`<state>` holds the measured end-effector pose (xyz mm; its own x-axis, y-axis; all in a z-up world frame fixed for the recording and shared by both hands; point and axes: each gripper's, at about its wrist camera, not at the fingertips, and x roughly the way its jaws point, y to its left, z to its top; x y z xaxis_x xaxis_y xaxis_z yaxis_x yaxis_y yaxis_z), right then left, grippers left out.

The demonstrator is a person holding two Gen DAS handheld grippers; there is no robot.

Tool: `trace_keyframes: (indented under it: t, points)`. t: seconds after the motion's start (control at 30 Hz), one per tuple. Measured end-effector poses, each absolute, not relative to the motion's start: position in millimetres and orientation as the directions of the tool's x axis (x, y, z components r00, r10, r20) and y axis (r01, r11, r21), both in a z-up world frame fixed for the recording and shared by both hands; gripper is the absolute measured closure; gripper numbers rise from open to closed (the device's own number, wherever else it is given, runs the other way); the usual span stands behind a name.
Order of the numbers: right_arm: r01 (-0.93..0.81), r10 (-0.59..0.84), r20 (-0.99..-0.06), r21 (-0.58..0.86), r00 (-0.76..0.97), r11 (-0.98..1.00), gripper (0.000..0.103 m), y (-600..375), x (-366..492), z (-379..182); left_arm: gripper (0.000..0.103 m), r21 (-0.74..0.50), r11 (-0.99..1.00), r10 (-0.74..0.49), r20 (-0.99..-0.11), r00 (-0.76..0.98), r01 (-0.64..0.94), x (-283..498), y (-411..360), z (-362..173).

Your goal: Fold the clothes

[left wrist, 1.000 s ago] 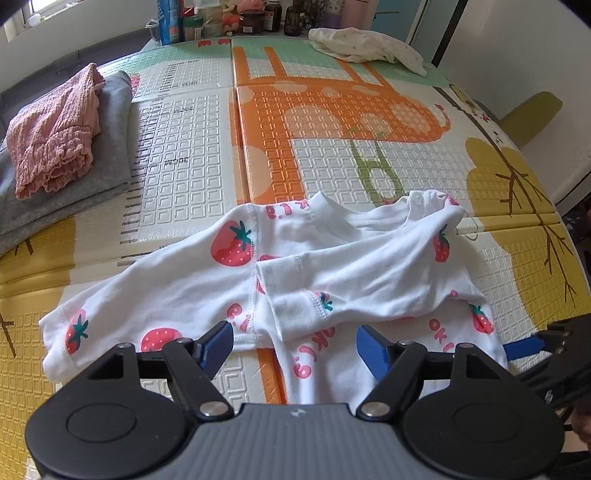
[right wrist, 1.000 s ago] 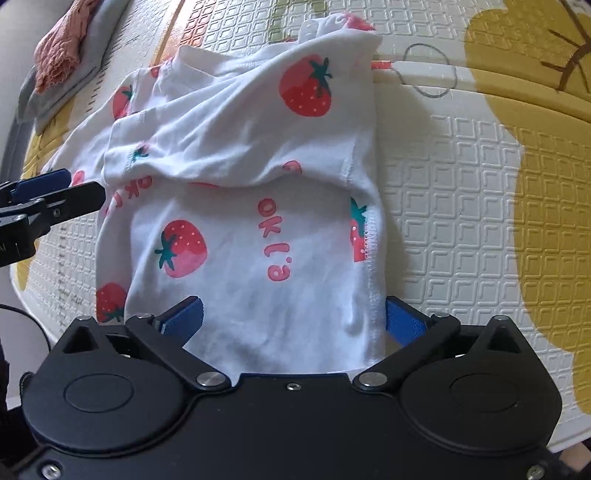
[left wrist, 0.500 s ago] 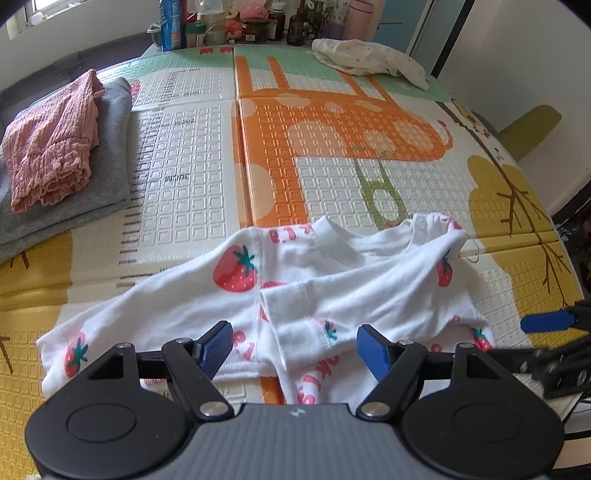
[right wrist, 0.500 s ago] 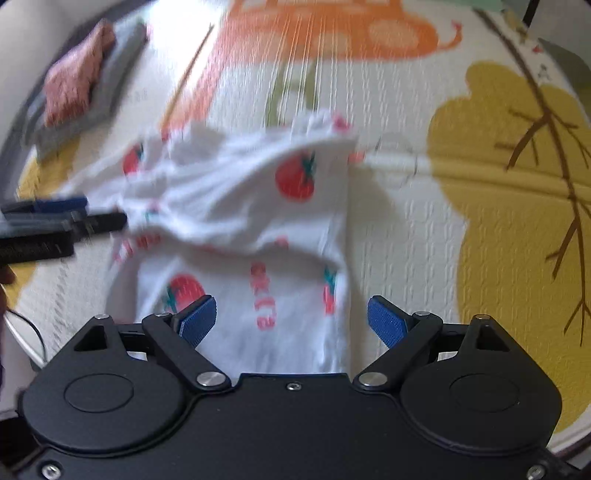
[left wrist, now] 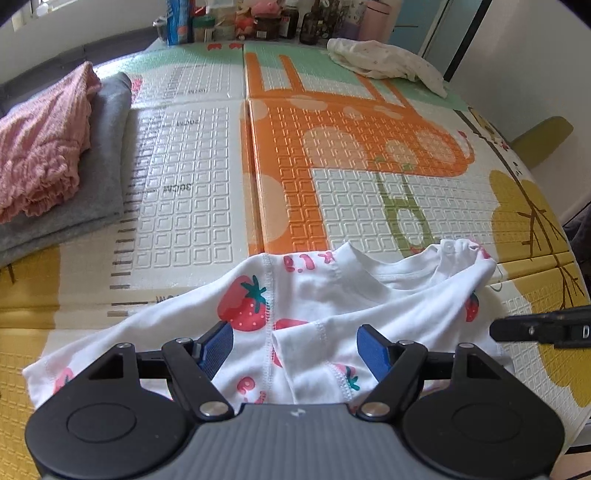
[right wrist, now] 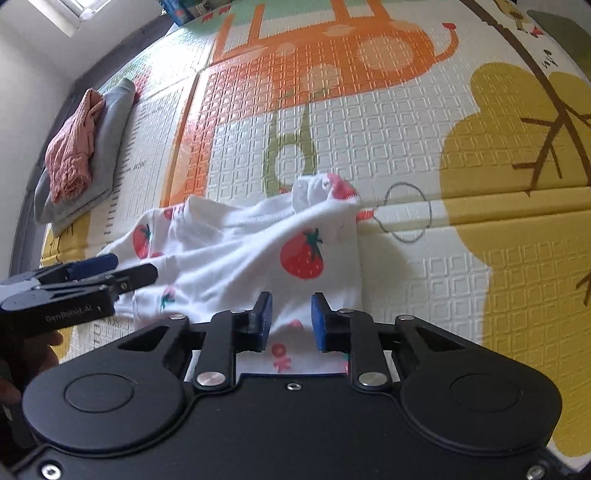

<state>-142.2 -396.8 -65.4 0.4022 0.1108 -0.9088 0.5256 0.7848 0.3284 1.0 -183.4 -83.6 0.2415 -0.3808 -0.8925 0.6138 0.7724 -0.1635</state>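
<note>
A white shirt with strawberry prints lies on the play mat, its right sleeve folded across the body and its left sleeve spread out to the left. My left gripper hovers open over the shirt's lower middle, holding nothing. In the right wrist view the same shirt lies ahead. My right gripper hangs above the hem with its blue pads drawn close but still apart, cloth showing below the gap. The left gripper pokes in from the left there.
A pink crumpled cloth rests on a folded grey garment at the mat's left. A loose white garment lies at the far right corner. Bottles and jars line the far edge. A yellow-green chair stands beyond the right edge.
Both grippers have drawn back and risen from the shirt. The right gripper's fingers have narrowed from wide apart to a small gap. The shirt has not moved.
</note>
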Motion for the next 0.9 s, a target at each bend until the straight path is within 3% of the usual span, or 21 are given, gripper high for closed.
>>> trace_keyframes:
  t: [0.13, 0.27, 0.5, 0.9]
  points:
    - [0.547, 0.102, -0.906, 0.335, 0.411, 0.767, 0.085, -403.0, -137.1, -66.6, 0.033, -0.213, 0.767, -0.413, -0.885, 0.212, 0.606, 4.8, -179.3, -90.5]
    - [0.57, 0.09, -0.904, 0.338, 0.417, 0.749, 0.085, -409.5, -132.5, -67.7, 0.061, -0.25, 0.755, -0.437, -0.881, 0.18, 0.607, 5.6, -177.7, -94.0]
    - [0.581, 0.084, -0.909, 0.33, 0.409, 0.743, 0.085, -412.1, -129.9, -72.1, 0.091, -0.249, 0.753, -0.442, -0.877, 0.187, 0.609, 3.8, -171.7, -91.8]
    - [0.632, 0.12, -0.871, 0.434, 0.476, 0.642, 0.093, -439.1, -127.9, -80.1, 0.095, -0.24, 0.794, -0.411, -0.889, 0.202, 0.559, 1.5, -163.2, -90.9]
